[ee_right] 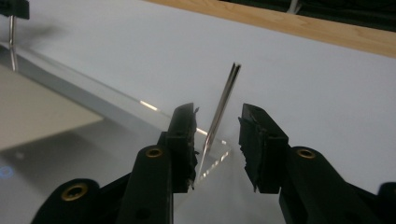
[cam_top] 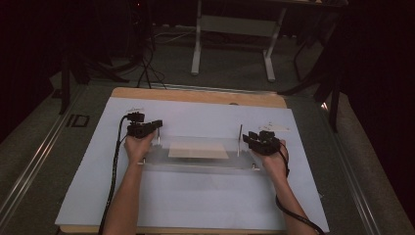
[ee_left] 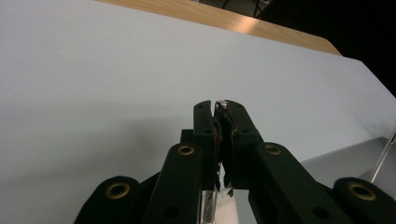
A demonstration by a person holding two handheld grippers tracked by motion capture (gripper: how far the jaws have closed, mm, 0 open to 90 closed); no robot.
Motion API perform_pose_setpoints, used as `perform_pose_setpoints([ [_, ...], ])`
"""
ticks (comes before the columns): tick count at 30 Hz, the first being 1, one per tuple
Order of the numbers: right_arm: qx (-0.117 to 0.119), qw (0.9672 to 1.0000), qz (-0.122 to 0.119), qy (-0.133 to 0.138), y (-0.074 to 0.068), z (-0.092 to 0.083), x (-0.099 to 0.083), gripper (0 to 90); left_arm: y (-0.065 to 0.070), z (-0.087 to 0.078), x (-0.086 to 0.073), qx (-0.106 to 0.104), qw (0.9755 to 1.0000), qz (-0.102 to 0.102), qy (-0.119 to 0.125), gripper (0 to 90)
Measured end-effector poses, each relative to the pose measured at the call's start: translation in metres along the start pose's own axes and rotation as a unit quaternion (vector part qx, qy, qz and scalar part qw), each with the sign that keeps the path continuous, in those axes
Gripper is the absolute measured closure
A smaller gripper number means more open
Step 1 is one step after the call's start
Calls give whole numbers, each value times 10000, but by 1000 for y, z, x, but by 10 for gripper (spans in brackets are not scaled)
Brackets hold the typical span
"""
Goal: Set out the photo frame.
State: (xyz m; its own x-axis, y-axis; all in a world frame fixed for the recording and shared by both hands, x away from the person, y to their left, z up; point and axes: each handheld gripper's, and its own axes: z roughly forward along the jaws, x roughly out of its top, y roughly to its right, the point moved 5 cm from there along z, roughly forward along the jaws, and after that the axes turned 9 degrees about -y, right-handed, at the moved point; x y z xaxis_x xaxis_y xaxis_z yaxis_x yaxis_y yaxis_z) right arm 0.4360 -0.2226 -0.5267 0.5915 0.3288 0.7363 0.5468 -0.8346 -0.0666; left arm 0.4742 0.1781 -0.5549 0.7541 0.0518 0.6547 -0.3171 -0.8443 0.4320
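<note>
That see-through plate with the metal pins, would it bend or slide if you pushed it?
The clear plate looks flat and straight-edged, so probably stiff, not floppy. Its glossy surface suggests it may slide easily on the smooth white sheet. The thin upright pin looks slippery to grip.

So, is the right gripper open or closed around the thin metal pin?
Open. The right gripper has both black pads apart, and the thin metal pin on the clear plastic plate stands between them with a gap on each side.

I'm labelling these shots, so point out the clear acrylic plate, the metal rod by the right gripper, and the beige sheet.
clear acrylic plate (cam_top: 205,164): high view, near edge.
metal rod (ee_right: 224,100): right gripper view, mid-shaft.
beige sheet (cam_top: 198,151): high view, centre.
</note>
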Motion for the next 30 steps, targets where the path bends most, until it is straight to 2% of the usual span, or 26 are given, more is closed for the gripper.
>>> perform_pose_setpoints([
  [6, -21, 10000, -61, 20, 1, -9, -12, 608, 0, 0, 0, -8, 10000, -48, 1, 849],
  [9, 29, 9998, -200, 84, -1, -19, -21, 603, 0, 0, 0, -12, 10000, -29, -5, 848],
  [14, -44, 9991, -425, -29, -2, -25, -28, 581, 0, 1, 0, -29, 9999, -102, -16, 847],
  [17, -11, 9983, -584, -70, -4, -29, -34, 581, 0, 1, 1, -28, 9999, -107, -16, 846],
  [22, 70, 9975, -686, -154, -4, -29, -41, 585, -1, 1, 1, -48, 9999, -131, -18, 845],
  [25, 221, 9956, -896, -155, -10, -28, -43, 559, -1, 1, 1, -54, 9999, -152, -40, 845],
  [29, 385, 9918, -1216, 66, -21, -30, -40, 493, -1, 2, 1, -65, 9998, -176, -55, 844],
  [30, 385, 9918, -1216, 66, -21, -30, -40, 493, -1, 2, 1, -65, 9998, -176, -55, 843],
])
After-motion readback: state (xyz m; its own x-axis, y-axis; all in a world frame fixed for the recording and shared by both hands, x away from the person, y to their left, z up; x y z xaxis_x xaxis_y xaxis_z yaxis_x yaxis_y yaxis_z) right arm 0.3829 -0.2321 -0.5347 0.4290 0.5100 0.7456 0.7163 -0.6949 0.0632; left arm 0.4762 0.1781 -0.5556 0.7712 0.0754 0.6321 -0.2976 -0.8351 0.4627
